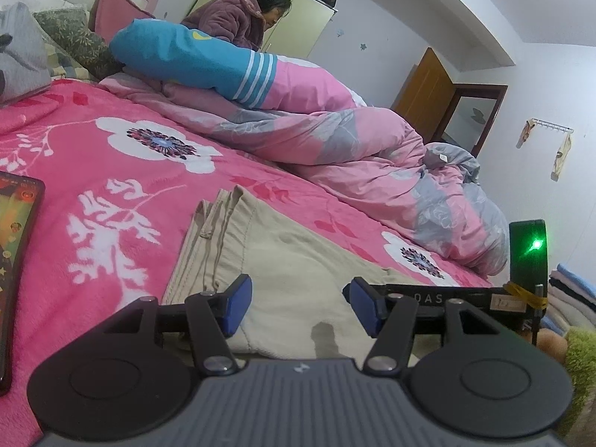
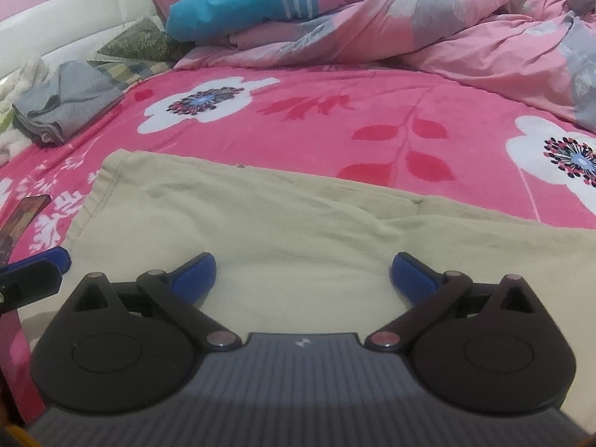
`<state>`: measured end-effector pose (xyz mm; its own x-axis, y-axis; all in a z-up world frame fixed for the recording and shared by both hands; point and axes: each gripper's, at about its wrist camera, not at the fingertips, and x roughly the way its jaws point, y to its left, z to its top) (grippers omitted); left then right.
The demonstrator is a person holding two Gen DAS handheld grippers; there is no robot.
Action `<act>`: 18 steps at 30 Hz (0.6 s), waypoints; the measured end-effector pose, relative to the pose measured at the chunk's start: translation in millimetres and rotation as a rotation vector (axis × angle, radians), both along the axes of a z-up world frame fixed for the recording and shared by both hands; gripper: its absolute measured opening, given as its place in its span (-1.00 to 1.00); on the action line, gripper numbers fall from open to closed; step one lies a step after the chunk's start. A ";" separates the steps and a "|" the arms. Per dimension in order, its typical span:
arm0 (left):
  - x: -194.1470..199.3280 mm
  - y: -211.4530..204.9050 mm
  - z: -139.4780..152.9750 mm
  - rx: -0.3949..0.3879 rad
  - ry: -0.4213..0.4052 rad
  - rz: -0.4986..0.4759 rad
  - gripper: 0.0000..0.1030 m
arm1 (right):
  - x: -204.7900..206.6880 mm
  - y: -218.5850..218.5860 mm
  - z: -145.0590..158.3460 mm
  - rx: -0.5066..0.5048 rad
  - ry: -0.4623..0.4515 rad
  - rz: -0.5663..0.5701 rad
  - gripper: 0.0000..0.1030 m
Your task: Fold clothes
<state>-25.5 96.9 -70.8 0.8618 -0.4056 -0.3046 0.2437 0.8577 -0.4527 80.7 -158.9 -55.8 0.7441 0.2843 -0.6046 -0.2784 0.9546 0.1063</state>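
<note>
Beige trousers (image 1: 283,260) lie flat on the pink flowered blanket (image 1: 93,149), waistband toward the far left in the left wrist view. My left gripper (image 1: 298,305) hovers open just over their near edge, nothing between its blue pads (image 1: 234,305). In the right wrist view the same beige trousers (image 2: 260,223) spread wide across the blanket (image 2: 335,111). My right gripper (image 2: 302,277) is open above the cloth, empty. The right gripper's body (image 1: 484,301) shows at the right of the left wrist view, and a blue tip of the left gripper (image 2: 56,259) shows at the left edge of the right wrist view.
A crumpled pink and grey duvet (image 1: 354,149) and a blue pillow (image 1: 193,59) are heaped on the far side. A person (image 1: 242,11) sits behind them. A phone (image 1: 15,246) lies at the left. A grey garment (image 2: 63,104) is bunched near the headboard.
</note>
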 end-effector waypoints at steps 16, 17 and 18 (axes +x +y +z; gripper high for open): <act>-3.8 2.4 1.1 -0.011 -0.007 -0.001 0.16 | -3.5 8.5 13.3 0.035 -0.028 0.030 0.98; -4.8 2.8 1.1 -0.013 -0.009 0.001 0.16 | -3.8 15.3 18.3 0.018 -0.035 0.048 0.97; -5.8 2.8 1.3 -0.013 -0.011 0.003 0.16 | -4.1 22.0 23.3 0.000 -0.042 0.066 0.97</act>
<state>-31.3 99.7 -69.5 0.8664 -0.4070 -0.2894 0.2464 0.8525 -0.4610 76.5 -136.9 -32.5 0.7486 0.3339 -0.5729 -0.3453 0.9339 0.0931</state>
